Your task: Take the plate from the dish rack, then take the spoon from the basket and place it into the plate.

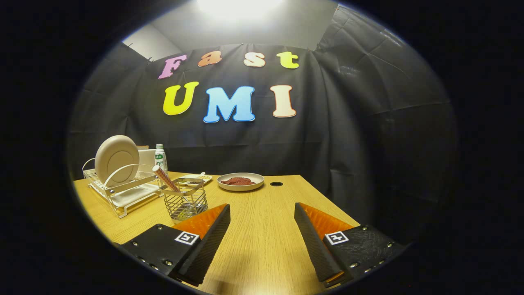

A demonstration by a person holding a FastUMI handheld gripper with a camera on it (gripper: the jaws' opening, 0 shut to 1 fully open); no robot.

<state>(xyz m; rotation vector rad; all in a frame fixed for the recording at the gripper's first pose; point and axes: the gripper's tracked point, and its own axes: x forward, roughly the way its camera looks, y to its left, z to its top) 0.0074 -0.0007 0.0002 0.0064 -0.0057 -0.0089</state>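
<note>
Here the jaws of the gripper (262,229) stood wide open, holding nothing. The plate (117,159) stood upright in the rack (123,192), middle left. It looked hard, smooth and breakable; grab its top rim.

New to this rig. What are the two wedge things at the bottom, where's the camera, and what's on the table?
The wedges are the two fingers of a handheld gripper; a person carries it, there is no robot arm. The fisheye camera rides on the gripper and looks forward along the fingers. They stand apart, open, holding nothing, with bare table between them. Ahead to the left a wire basket holds a spoon by its handle. Beyond it a dish rack carries an upright plate, with a bottle behind. Further back lie a small tray and a bowl with something reddish in it.
</note>
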